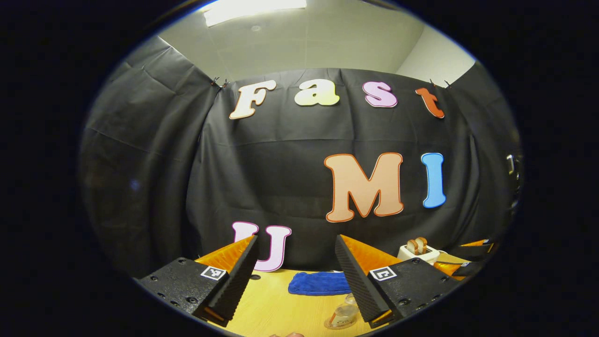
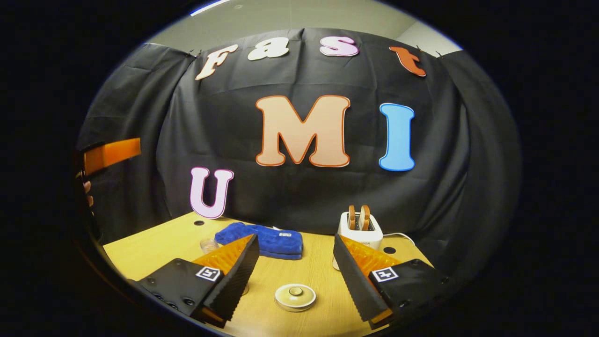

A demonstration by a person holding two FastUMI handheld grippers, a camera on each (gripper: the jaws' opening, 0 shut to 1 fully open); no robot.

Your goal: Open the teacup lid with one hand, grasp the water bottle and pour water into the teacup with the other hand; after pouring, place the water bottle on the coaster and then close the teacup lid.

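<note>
In the right gripper view, the lidded teacup (image 2: 295,297), cream with a round knob on its lid, stands on the wooden table (image 2: 154,248) just ahead of my open right gripper (image 2: 295,236), low between its fingers. A small clear water bottle (image 2: 208,244) stands to the left, by the blue cloth. In the left gripper view, that clear bottle (image 1: 344,316) sits low beside the right finger of my left gripper (image 1: 296,238), which is open, raised above the table and holds nothing. The right gripper (image 1: 470,257) shows at the far right edge there.
A folded blue cloth (image 2: 262,241) lies at the back of the table, also seen in the left gripper view (image 1: 318,283). A white toaster (image 2: 359,229) with bread slices stands at the back right. The left gripper (image 2: 112,154) and a hand (image 2: 86,192) are at the left edge.
</note>
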